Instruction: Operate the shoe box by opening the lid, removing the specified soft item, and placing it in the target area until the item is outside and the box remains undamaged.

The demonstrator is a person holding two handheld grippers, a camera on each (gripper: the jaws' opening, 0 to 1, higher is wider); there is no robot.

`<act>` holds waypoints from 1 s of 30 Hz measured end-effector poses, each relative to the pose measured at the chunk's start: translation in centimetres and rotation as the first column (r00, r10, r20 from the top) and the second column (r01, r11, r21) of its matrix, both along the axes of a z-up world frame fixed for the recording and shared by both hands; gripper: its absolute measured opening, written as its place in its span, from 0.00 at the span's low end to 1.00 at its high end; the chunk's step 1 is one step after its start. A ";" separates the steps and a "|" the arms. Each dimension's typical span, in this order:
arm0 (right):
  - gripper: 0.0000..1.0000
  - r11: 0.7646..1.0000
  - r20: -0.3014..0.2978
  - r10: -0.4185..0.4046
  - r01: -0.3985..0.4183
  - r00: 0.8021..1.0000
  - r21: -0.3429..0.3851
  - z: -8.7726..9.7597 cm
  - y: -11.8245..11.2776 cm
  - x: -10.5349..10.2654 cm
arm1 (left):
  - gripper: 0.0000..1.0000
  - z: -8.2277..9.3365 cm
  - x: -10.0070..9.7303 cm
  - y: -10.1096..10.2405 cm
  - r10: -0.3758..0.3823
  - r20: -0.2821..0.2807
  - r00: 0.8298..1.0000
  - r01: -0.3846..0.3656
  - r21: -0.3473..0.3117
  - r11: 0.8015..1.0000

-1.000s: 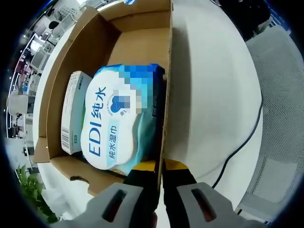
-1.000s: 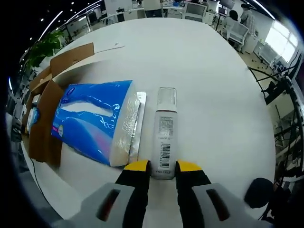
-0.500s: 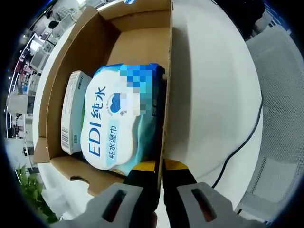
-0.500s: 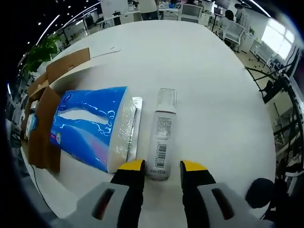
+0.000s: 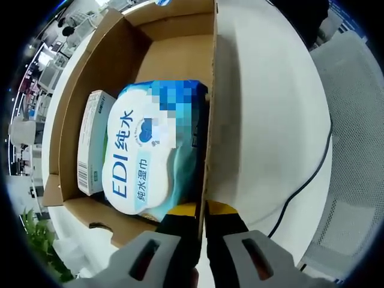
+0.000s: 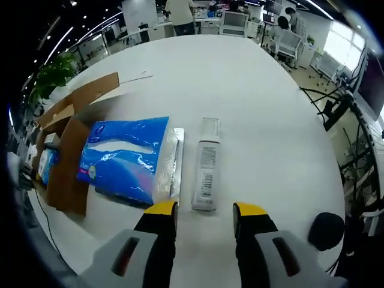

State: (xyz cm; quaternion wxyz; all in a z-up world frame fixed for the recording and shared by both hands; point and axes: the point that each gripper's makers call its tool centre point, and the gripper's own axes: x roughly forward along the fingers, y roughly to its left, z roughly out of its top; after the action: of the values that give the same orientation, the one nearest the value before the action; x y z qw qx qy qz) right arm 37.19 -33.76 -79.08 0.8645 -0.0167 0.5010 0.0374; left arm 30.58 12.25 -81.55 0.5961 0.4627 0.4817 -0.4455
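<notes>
A: White table (image 6: 258, 102) carries everything. Where is the soft item?

B: One blue soft pack (image 6: 129, 159) lies left of centre beside a bottle (image 6: 206, 171), just ahead of the right gripper (image 6: 204, 210), whose jaws stand apart and empty.

A: What risk?

B: The left gripper (image 5: 201, 210) clamps the shoe box (image 5: 211, 78) wall; a hard pull, I think, may tear it. A wipes pack (image 5: 150, 153) is inside, centre-left.

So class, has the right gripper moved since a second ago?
Yes. The right gripper has opened and drawn back from the bottle, which now lies clear ahead of its jaws beside the blue pack on the table.
</notes>
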 end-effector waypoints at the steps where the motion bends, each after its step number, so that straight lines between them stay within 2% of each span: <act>1: 0.35 1.000 0.013 -0.001 0.001 1.000 0.006 0.4 0.2 -0.3 | 0.02 0.0 0.0 0.0 -0.001 0.000 1.000 0.001 0.000 1.000; 11: 0.31 1.000 0.061 0.017 -0.018 0.998 0.019 2.8 1.4 -3.0 | 0.02 0.1 0.0 -0.1 -0.018 0.005 1.000 0.018 -0.005 1.000; 14: 0.25 0.999 0.061 0.036 -0.036 0.997 0.011 3.1 1.6 -3.5 | 0.02 0.1 0.0 -0.1 -0.021 0.006 1.000 0.021 -0.008 1.000; 17: 0.23 0.994 0.107 0.107 -0.110 0.989 0.023 3.9 2.9 -3.6 | 0.02 0.1 0.1 -0.1 -0.027 0.009 1.000 0.027 -0.008 1.000; 19: 0.23 0.994 0.106 0.111 -0.113 0.988 0.007 4.2 3.2 -4.0 | 0.02 0.1 0.1 -0.1 -0.028 0.008 1.000 0.028 -0.008 1.000; 24: 0.23 0.985 0.157 0.170 -0.166 0.973 -0.038 5.6 4.2 -4.6 | 0.02 0.1 0.2 -0.2 -0.026 0.006 1.000 0.026 -0.007 1.000; 27: 0.23 0.978 0.167 0.206 -0.196 0.964 -0.072 6.1 4.5 -5.0 | 0.02 0.2 0.2 -0.1 -0.026 0.008 1.000 0.027 -0.008 1.000; 30: 0.22 0.974 0.191 0.216 -0.200 0.957 -0.102 6.9 4.6 -5.2 | 0.02 0.2 0.2 -0.1 -0.023 0.007 1.000 0.023 -0.009 1.000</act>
State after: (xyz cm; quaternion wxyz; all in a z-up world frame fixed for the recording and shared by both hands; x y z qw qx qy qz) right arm 32.00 -29.20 -72.22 0.9005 -0.1083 0.4076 0.1058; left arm 30.80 12.10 -81.33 0.5947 0.4670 0.4723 -0.4531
